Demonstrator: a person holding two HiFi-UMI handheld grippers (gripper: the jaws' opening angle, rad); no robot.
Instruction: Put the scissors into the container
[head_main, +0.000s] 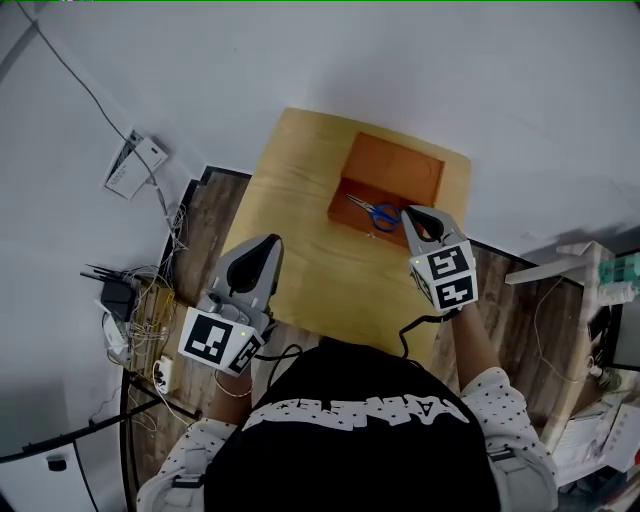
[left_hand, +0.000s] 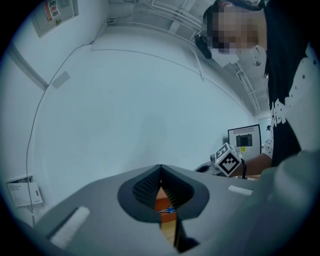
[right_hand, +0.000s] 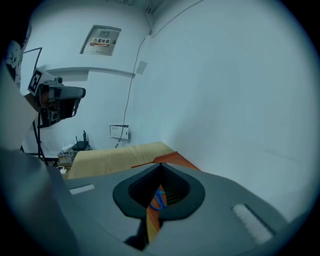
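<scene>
Both grippers have their jaws pressed together tip to tip, and neither one holds anything. For the right gripper (head_main: 410, 212), the right gripper view shows the two tips meeting. Only through the small gap behind them can one see the blue handles of the scissors (head_main: 373, 212), which lie lower down and free of the pads. In the head view this gripper stands at about 3 o'clock of the handles, just beside them, at the near right corner of the container (head_main: 395, 165). I judge that it hangs above the box and not inside it, because its own camera looks down on the scissors. The left gripper (head_main: 272, 243) is at about 8 o'clock of the container, well apart from it, over the near left part of the wooden table (head_main: 290, 170). It seems to be kept aside there so that it does not stand in the way.

The scissors lie flat on the floor of the orange-brown container, in its near half, close to the wall at 6 o'clock. Their long axis runs from 10 o'clock to 4 o'clock in the head view. The metal blades point to 10 o'clock, and the blue handles are at the 4 o'clock end, nearest to the right gripper. As they lie entirely inside the walls with nothing gripping them, the task looks finished to me.
</scene>
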